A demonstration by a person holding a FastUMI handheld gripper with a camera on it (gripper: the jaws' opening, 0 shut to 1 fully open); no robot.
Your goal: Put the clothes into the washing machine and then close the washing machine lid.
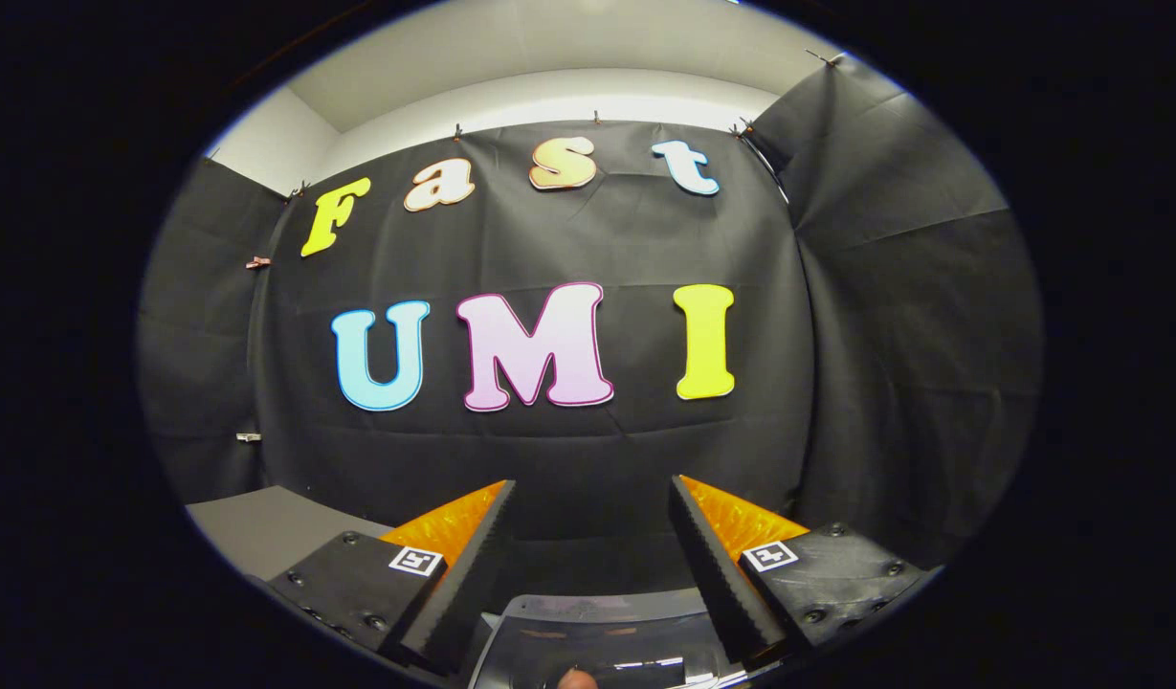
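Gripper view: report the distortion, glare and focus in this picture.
Gripper view: fisheye bending bows the booth wall and its top edge; bright reflections streak the glossy washing machine lid between the fingers; the open gripper and wall look sharp, while a blurred fingertip sits nearest the camera.

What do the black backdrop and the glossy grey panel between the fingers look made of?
Black backdrop: likely matte cloth; it creases and hangs from clips. Glossy grey panel, below the open gripper: probably smooth plastic or glass, judging by its bright reflections; possibly the washer lid.
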